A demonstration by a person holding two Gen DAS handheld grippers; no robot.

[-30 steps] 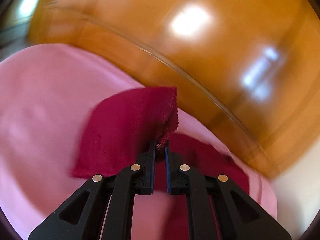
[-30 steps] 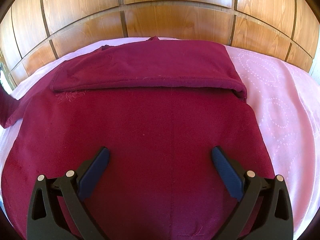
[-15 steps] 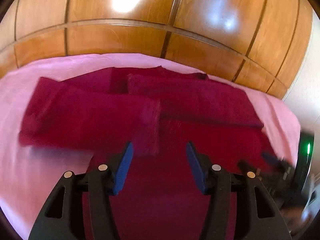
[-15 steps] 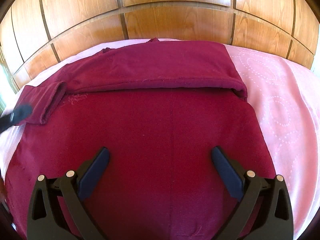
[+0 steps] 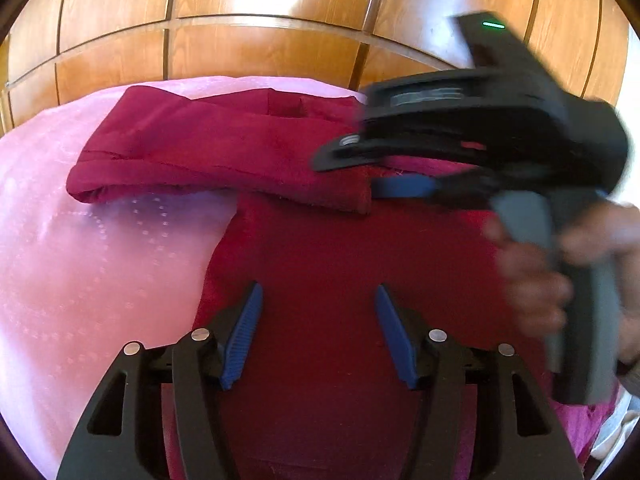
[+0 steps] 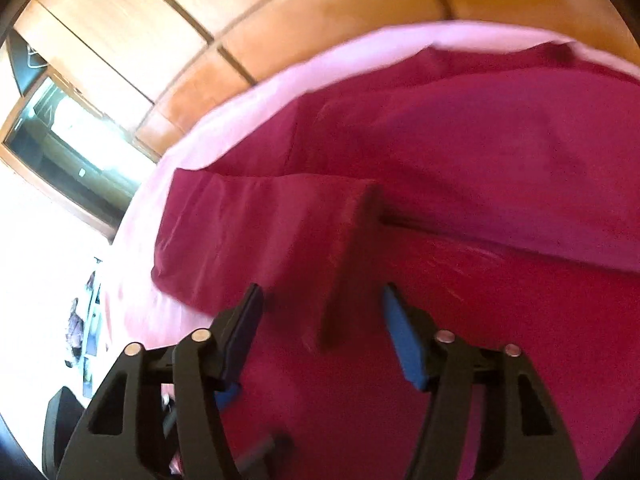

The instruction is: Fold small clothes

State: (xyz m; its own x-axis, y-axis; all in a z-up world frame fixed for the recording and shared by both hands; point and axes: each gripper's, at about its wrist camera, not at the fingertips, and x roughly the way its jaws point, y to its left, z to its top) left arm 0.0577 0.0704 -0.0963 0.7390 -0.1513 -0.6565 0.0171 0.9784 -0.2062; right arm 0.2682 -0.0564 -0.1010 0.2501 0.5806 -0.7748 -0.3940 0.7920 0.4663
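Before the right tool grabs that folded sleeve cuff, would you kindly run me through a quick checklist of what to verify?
1. Right tool open: ok, jaws spread wide.
2. Sleeve cuff lined up between its fingers: ok in the right wrist view.
3. Right tool actually touching the cloth: cannot tell, the picture is blurred.
4. Left tool free: ok, open and holding nothing above the maroon garment.
5. Both sleeves folded in across the top: ok, the left sleeve lies over the body.
6. Garment flat on the pink sheet: ok as far as seen; the lower hem is hidden.
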